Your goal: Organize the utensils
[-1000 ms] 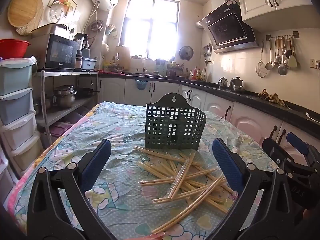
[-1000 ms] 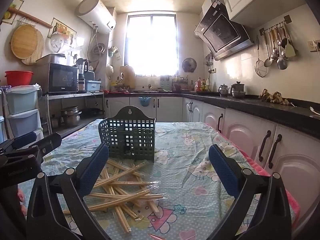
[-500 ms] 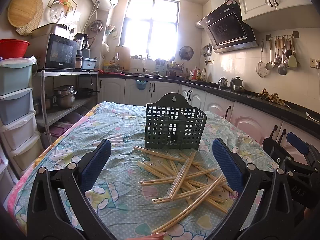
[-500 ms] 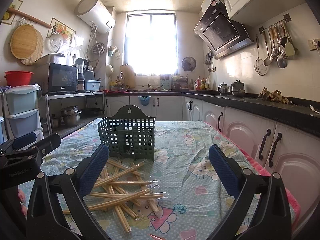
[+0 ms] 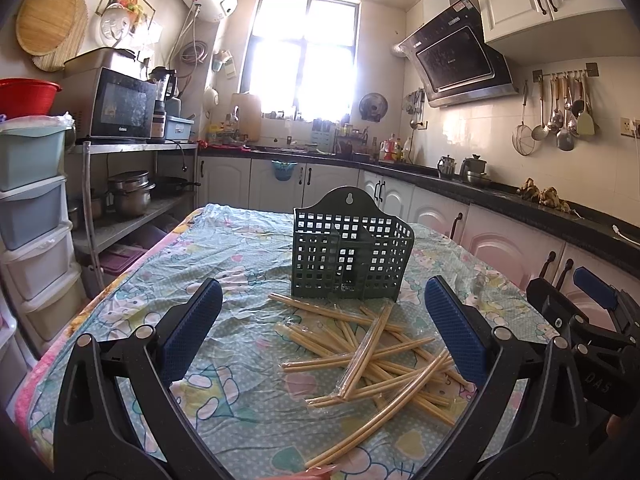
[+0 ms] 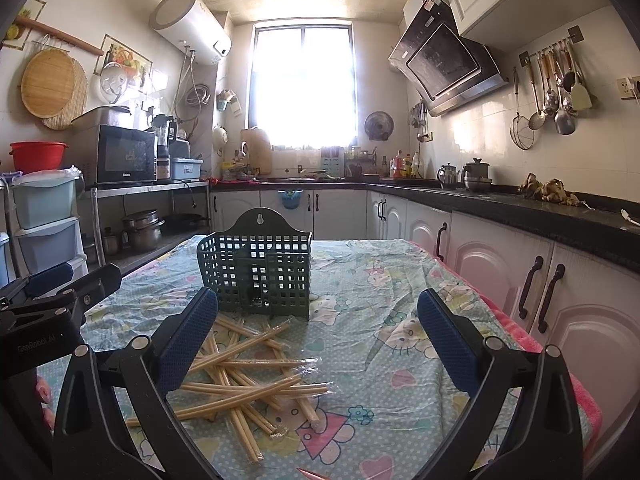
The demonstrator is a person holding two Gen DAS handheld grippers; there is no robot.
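A dark green lattice utensil holder [image 5: 351, 258] [image 6: 260, 274] stands upright in the middle of the table, empty as far as I can see. In front of it lies a loose pile of wrapped wooden chopsticks [image 5: 372, 354] [image 6: 248, 372]. My left gripper [image 5: 320, 328] hovers open above the table's near side, with the pile between and beyond its blue pads [image 5: 192, 328]. My right gripper [image 6: 318, 336] is open too, with the pile by its left finger. Each gripper shows at the edge of the other's view.
The table wears a pale green cartoon-print cloth [image 5: 240, 264] under clear plastic. White cabinets and a black counter [image 6: 520, 208] run along the right. A metal shelf with pots [image 5: 132, 200] and plastic drawers [image 5: 32, 216] stand to the left. Something small and red [image 6: 310, 474] lies at the near table edge.
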